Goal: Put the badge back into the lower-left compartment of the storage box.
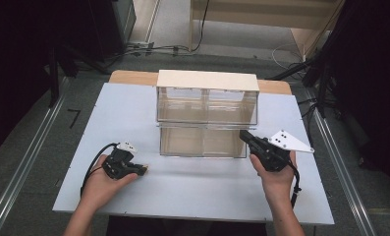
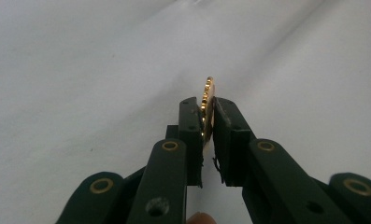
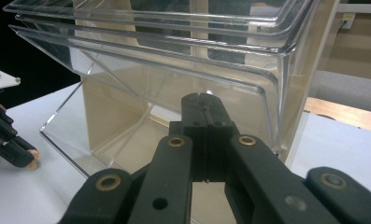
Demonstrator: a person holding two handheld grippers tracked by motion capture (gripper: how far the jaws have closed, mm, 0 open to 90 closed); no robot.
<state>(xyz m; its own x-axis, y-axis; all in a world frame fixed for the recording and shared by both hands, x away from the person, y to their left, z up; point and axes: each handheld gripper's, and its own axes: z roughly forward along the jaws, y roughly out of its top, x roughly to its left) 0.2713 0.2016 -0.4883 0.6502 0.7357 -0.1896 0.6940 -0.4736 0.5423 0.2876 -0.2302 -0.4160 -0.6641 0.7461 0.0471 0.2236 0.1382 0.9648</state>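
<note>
The left gripper [image 2: 207, 119] rests low on the white table [image 1: 133, 113], at the person's left side, and its two black jaws pinch a small gold-coloured disc [image 2: 207, 100] with a toothed edge, maybe a little gear or a coin. The disc stands on its edge between the pads, and its upper part rises above the jaw tips. From above, the left gripper [image 1: 142, 169] points to the right, toward the middle of the table, and the disc is too small to make out there.

The right gripper [image 3: 203, 105] has its jaws pressed fully together, with nothing between them. It points at the clear plastic drawer [image 3: 141, 116], close to its front right corner. In the high view the right gripper [image 1: 243, 134] touches or nearly touches that corner; I cannot tell which.

The drawer [image 1: 202, 142] is pulled out from the lower level of a small cabinet [image 1: 207, 81] with a pale top, which stands in the middle of the table. The two grippers are well apart, one at each side of the drawer.
</note>
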